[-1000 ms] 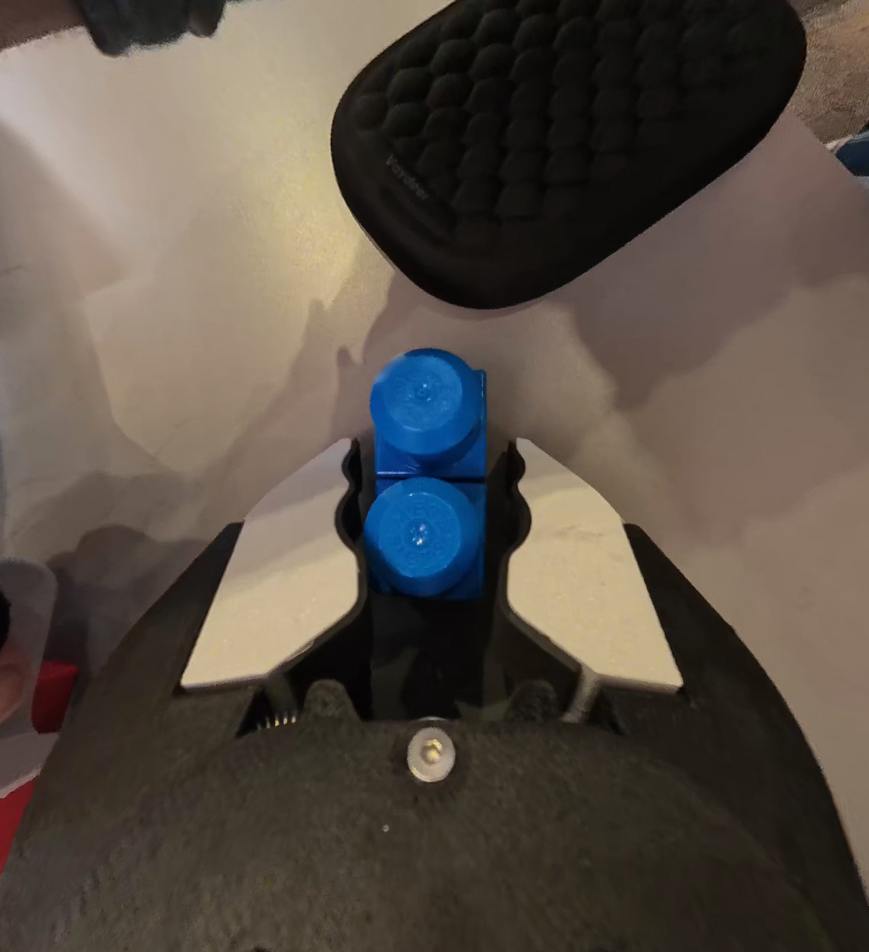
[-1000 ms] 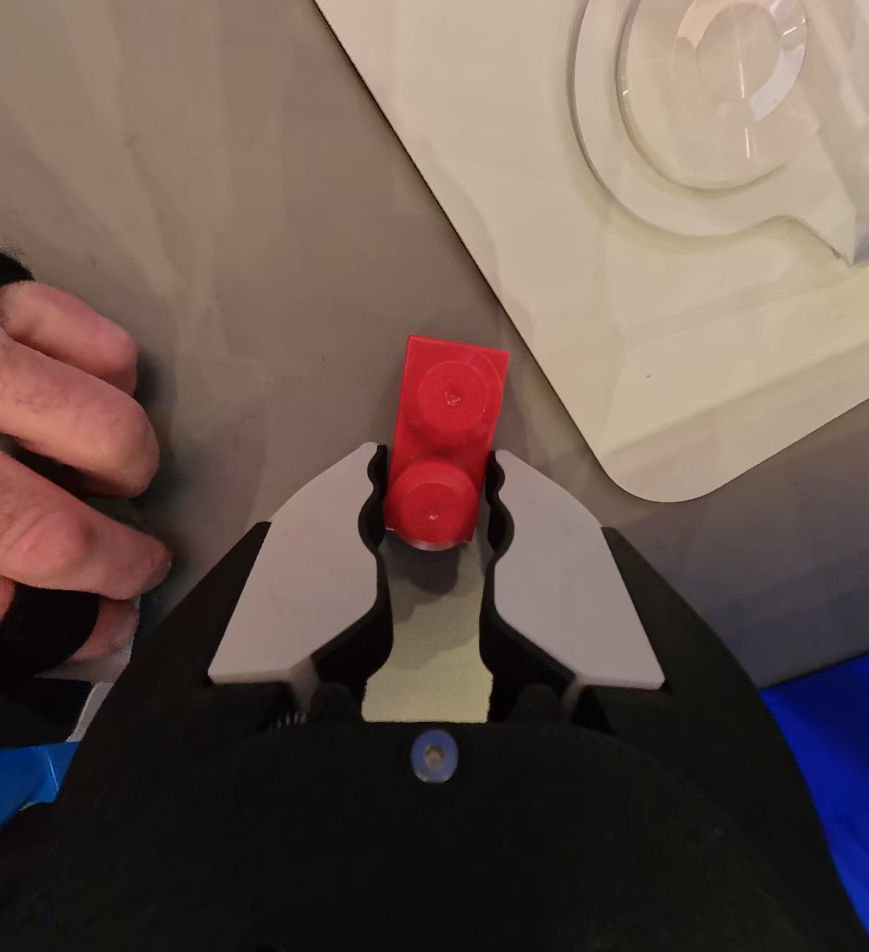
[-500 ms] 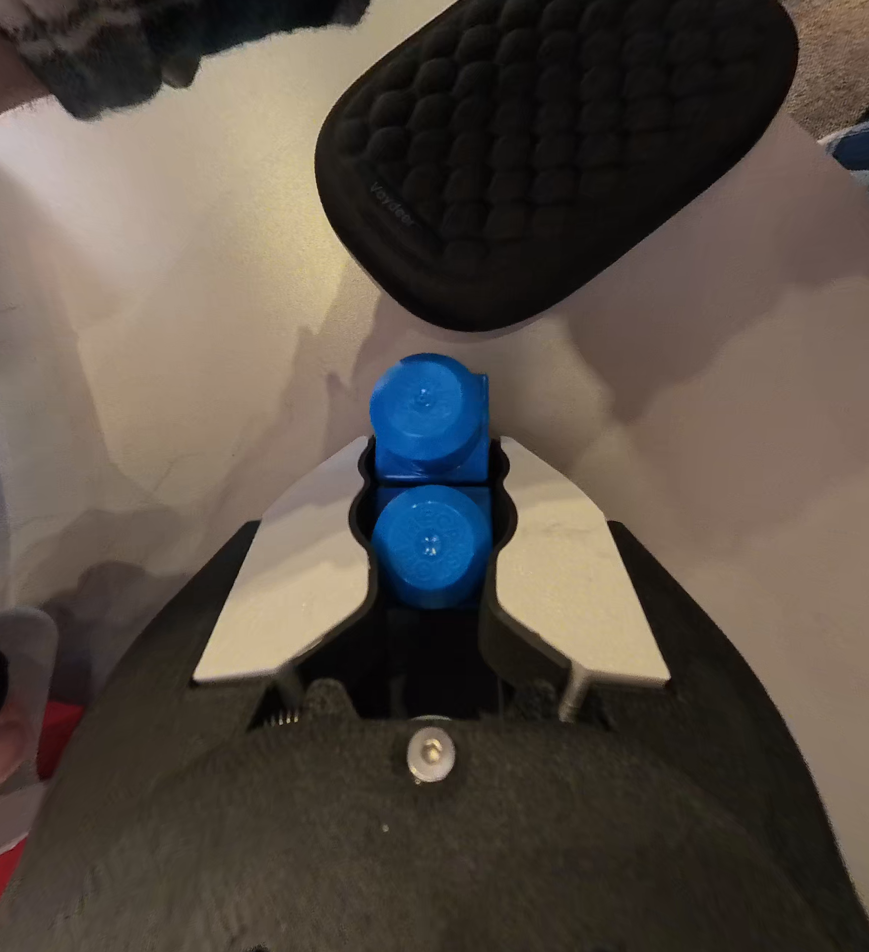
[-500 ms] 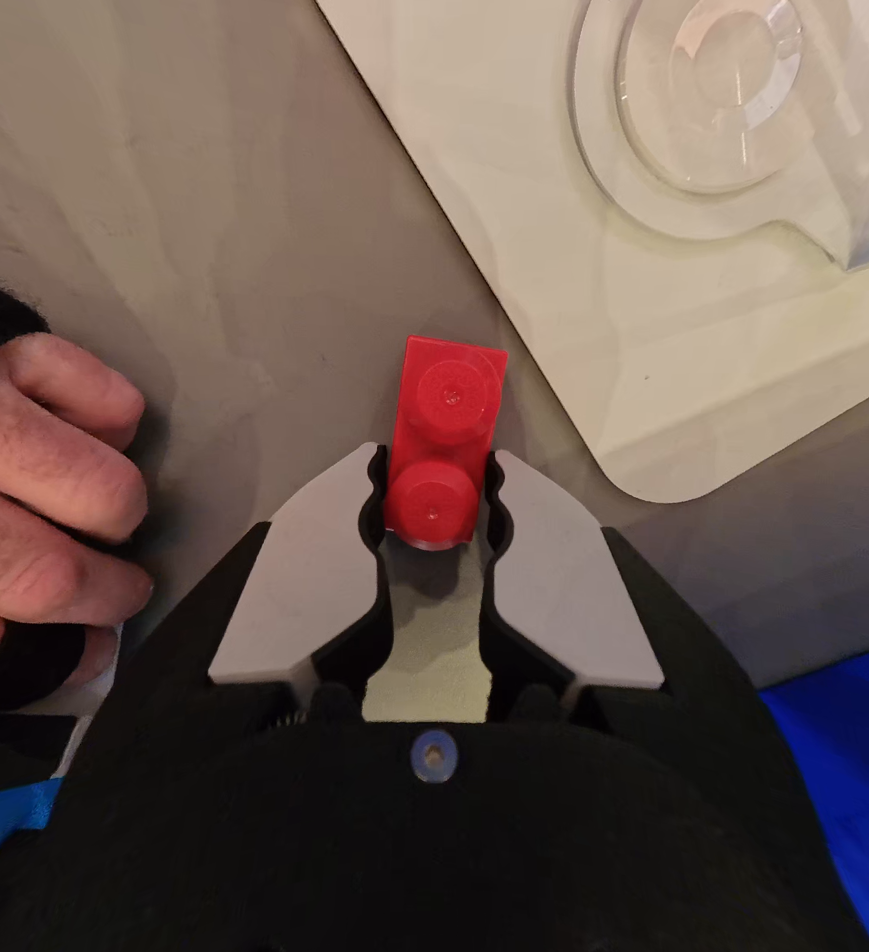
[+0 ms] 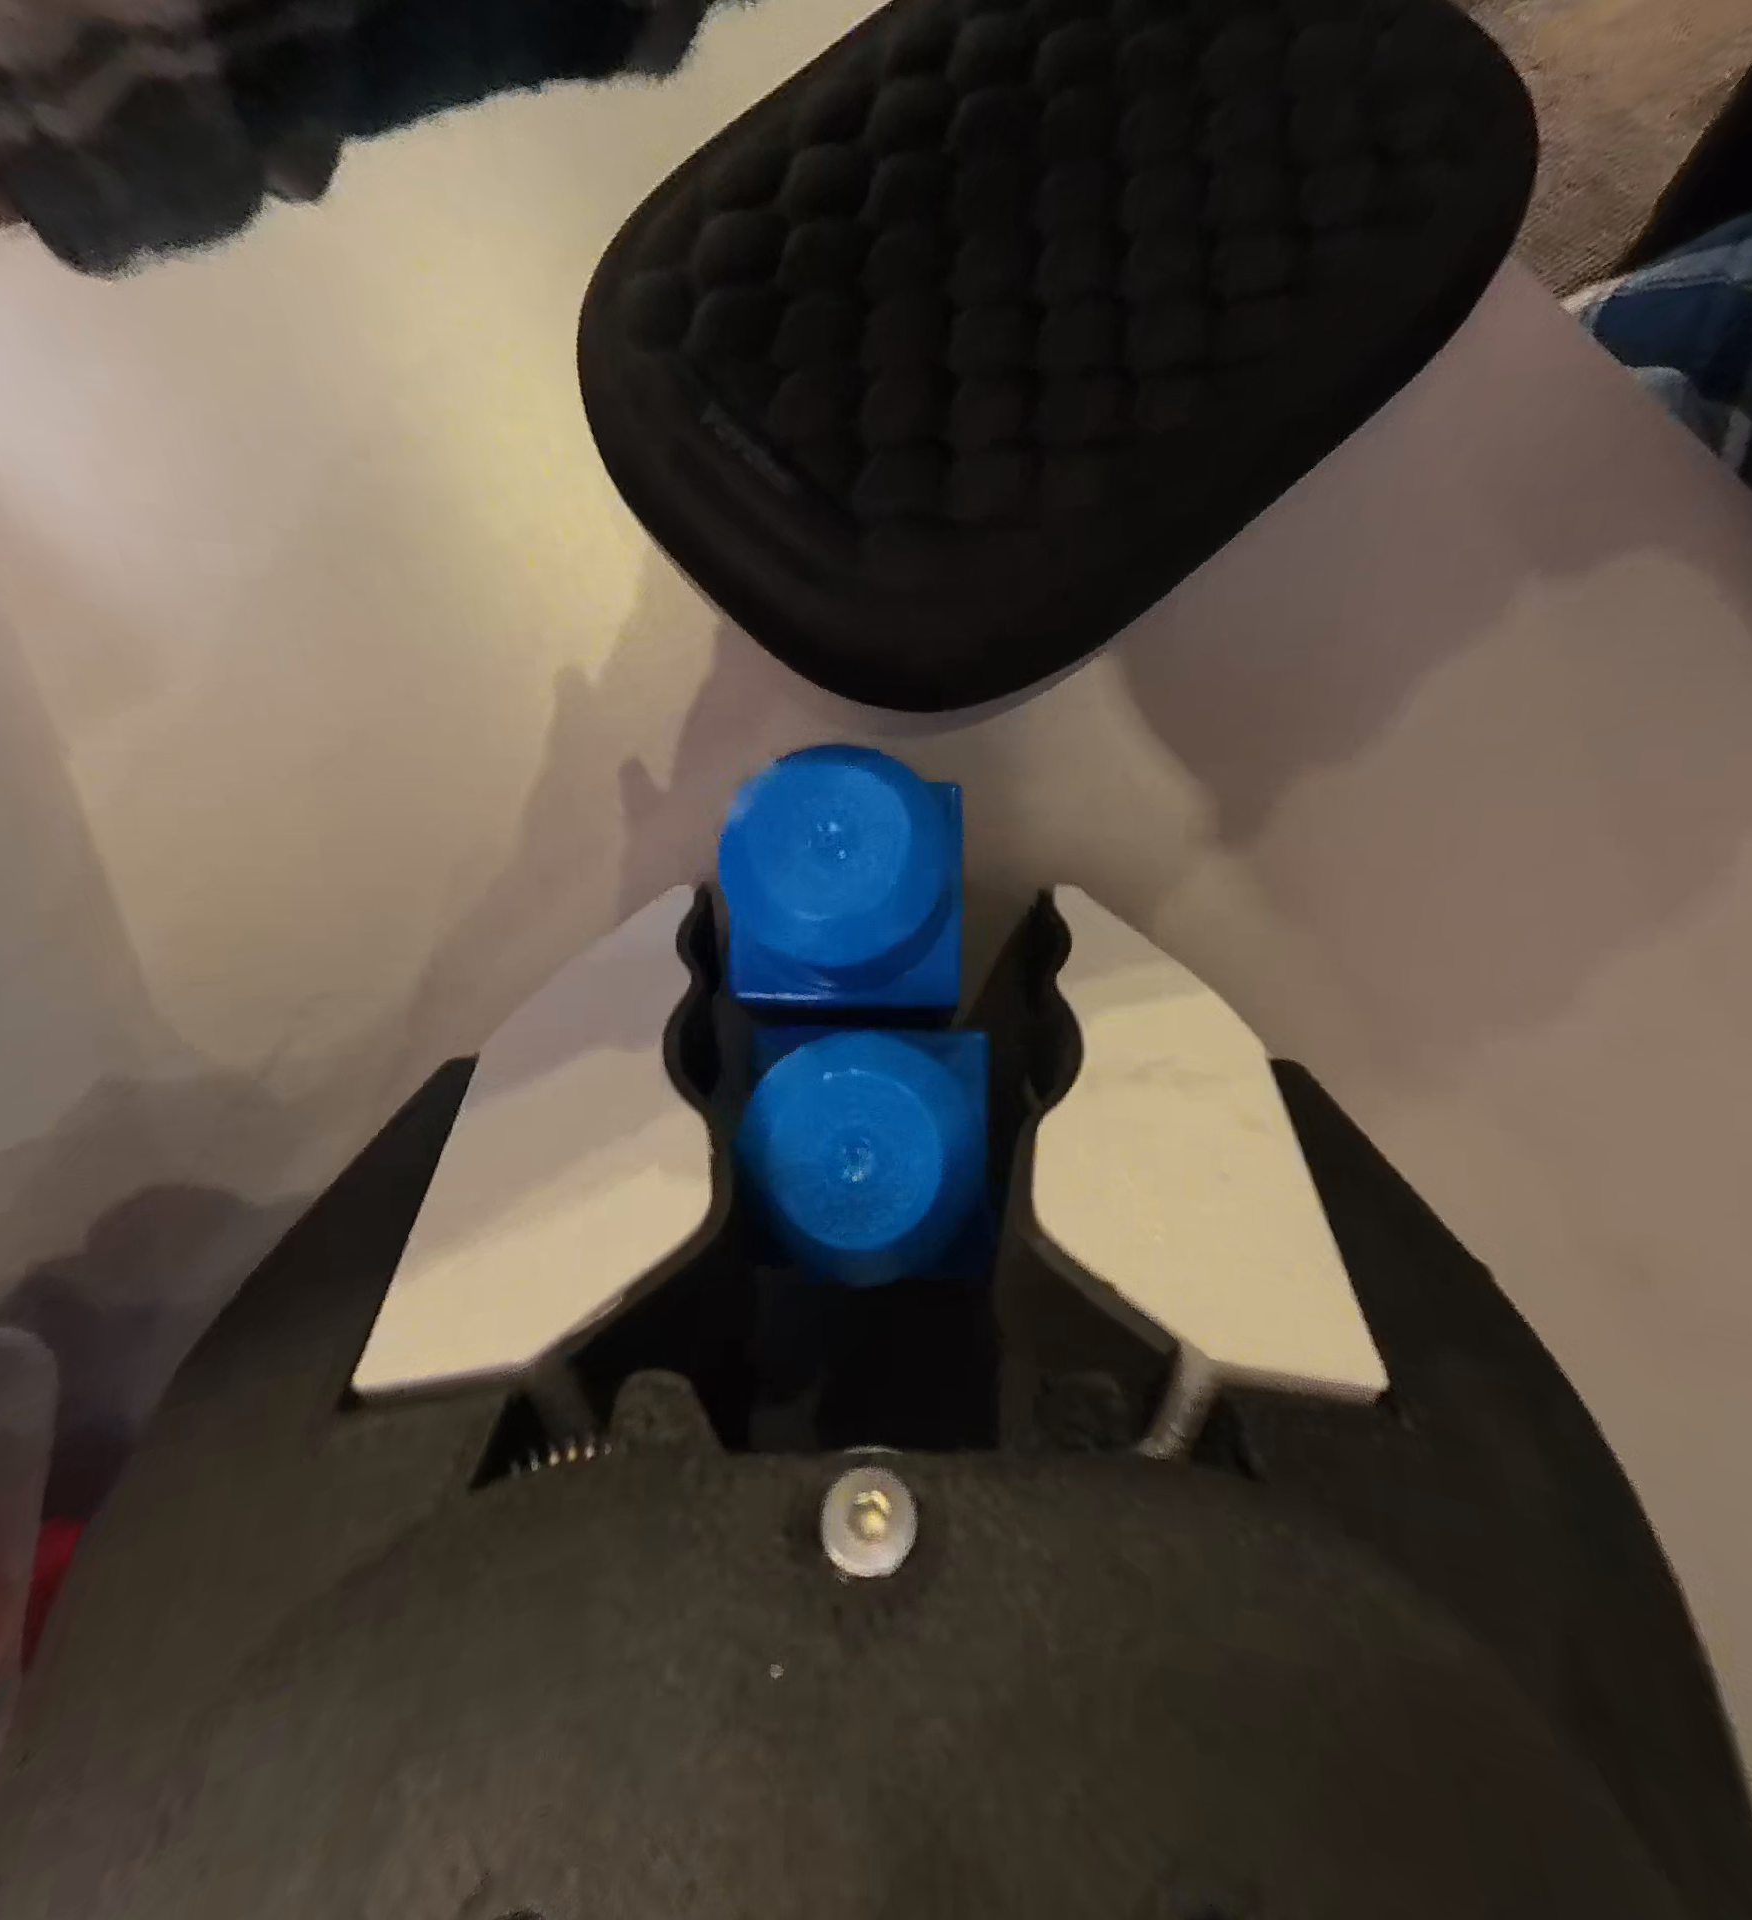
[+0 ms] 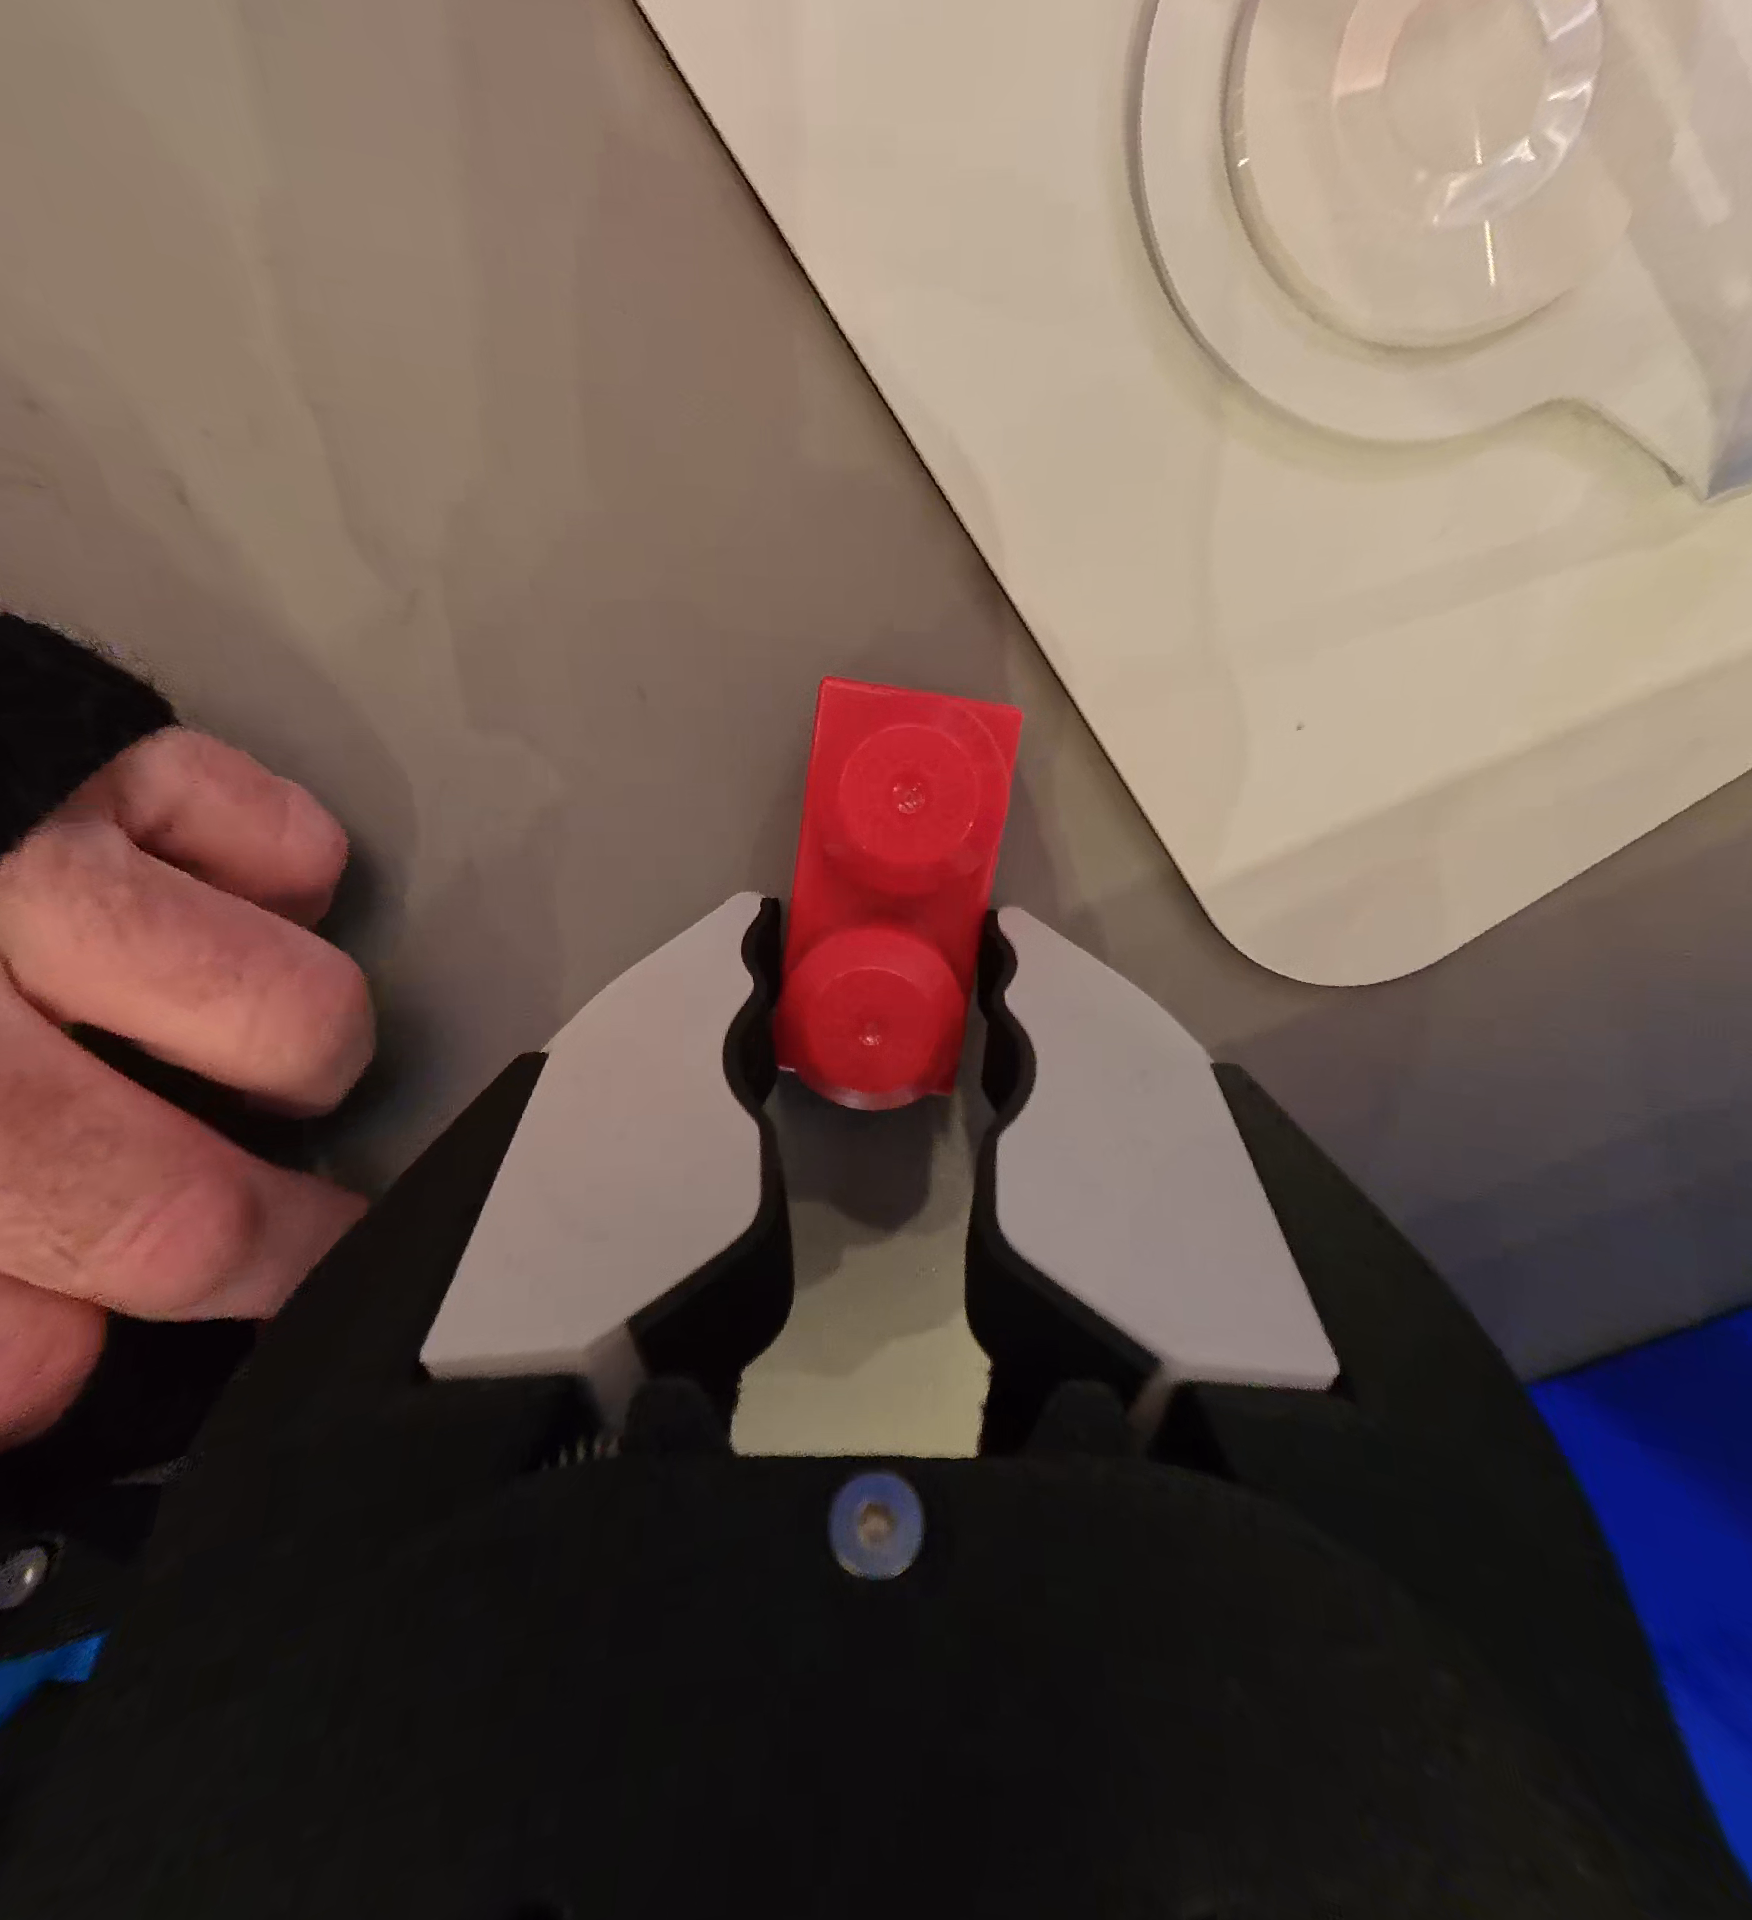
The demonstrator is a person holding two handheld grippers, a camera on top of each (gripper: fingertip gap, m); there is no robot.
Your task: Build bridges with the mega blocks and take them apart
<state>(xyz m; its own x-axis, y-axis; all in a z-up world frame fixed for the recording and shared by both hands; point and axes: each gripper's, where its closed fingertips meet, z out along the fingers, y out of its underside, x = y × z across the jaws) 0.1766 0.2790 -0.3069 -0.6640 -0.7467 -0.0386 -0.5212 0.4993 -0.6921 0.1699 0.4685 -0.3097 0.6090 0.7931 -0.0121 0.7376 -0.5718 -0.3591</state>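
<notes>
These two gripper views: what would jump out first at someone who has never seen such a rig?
In the left wrist view, two bright blue blocks sit one behind the other between the open left gripper fingers, with a gap on the right side, just below a bumpy black pad. In the right wrist view, the right gripper clamps a red two-stud block over a grey table, a hand at left.

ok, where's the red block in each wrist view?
Left wrist view: no whole block shows; only a red sliver at the lower left edge, too little to identify.
Right wrist view: red block at centre, between the right gripper's fingers.
Shared landmark: the pale tabletop.
</notes>
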